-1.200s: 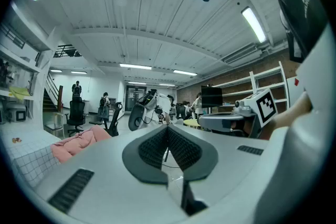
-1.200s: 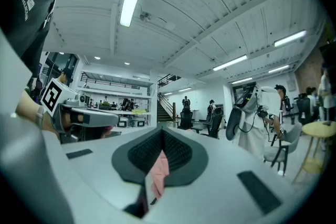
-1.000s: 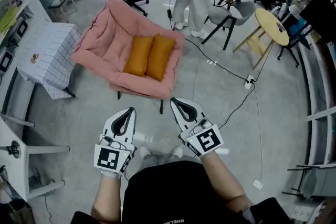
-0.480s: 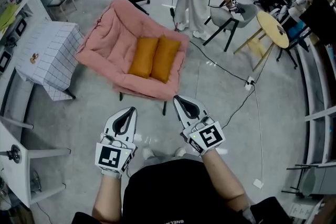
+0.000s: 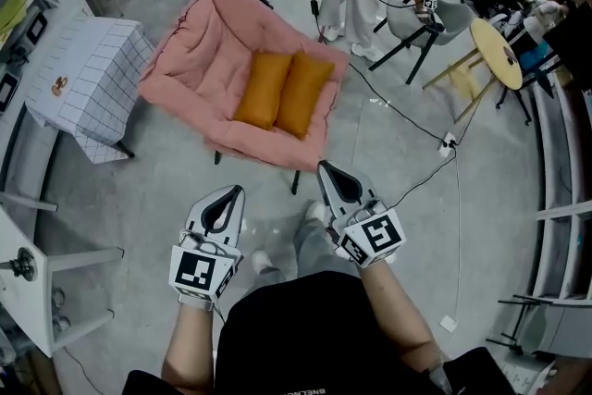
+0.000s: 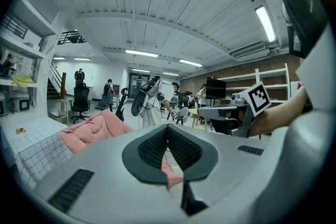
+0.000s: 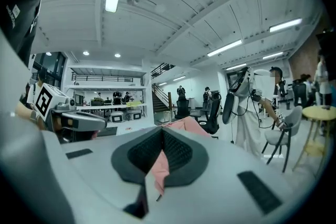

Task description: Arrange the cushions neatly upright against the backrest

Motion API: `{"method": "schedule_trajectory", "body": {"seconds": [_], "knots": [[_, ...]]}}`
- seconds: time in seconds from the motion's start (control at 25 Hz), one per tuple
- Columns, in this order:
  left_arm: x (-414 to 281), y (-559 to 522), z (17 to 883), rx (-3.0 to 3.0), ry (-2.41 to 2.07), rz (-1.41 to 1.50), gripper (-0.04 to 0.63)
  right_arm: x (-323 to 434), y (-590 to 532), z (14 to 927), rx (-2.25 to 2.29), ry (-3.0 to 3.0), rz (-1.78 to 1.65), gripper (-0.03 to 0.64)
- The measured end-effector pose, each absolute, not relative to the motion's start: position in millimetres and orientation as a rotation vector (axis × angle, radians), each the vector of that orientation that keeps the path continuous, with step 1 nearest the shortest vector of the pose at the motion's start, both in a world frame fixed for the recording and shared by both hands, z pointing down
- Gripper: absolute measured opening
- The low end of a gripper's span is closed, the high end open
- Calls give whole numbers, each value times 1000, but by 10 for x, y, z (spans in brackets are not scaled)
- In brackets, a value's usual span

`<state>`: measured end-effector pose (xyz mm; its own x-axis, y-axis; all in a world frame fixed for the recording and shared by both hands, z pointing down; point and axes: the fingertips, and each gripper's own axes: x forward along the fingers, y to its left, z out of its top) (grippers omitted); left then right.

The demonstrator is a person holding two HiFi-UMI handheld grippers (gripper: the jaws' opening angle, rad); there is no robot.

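Grippers in mid-air: left gripper point(image 5: 233, 192) and right gripper point(image 5: 326, 169), jaws fully closed on nothing, well apart from the orange cushions point(image 5: 264, 90) on the pink chair point(image 5: 199, 42).

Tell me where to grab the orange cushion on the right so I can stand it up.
Probably its near short end. The cushion lies flat on the pink chair, one long side against the other cushion, so that side is blocked. The near end faces you: bring the right tool, now shut, in low from there.
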<state>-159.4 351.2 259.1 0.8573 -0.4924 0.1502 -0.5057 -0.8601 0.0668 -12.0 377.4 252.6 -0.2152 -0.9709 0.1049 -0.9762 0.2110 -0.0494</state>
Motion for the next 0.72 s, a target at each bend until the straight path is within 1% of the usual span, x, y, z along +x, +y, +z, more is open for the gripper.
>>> {"method": "schedule_trajectory", "body": {"seconds": [0.16,0.44,0.72], "knots": [[-1420,3242,2619,2887,-853,218,12,120,3454,2586,1898,-2448,197,9],[-896,2764,2677,2827,-980,272,12,635,2900,2634,1789,-2524,217,9],[-341,2458,2684,2800,-1083,374,13,1188,2522,2748,1711,-2612,351,9]]}}
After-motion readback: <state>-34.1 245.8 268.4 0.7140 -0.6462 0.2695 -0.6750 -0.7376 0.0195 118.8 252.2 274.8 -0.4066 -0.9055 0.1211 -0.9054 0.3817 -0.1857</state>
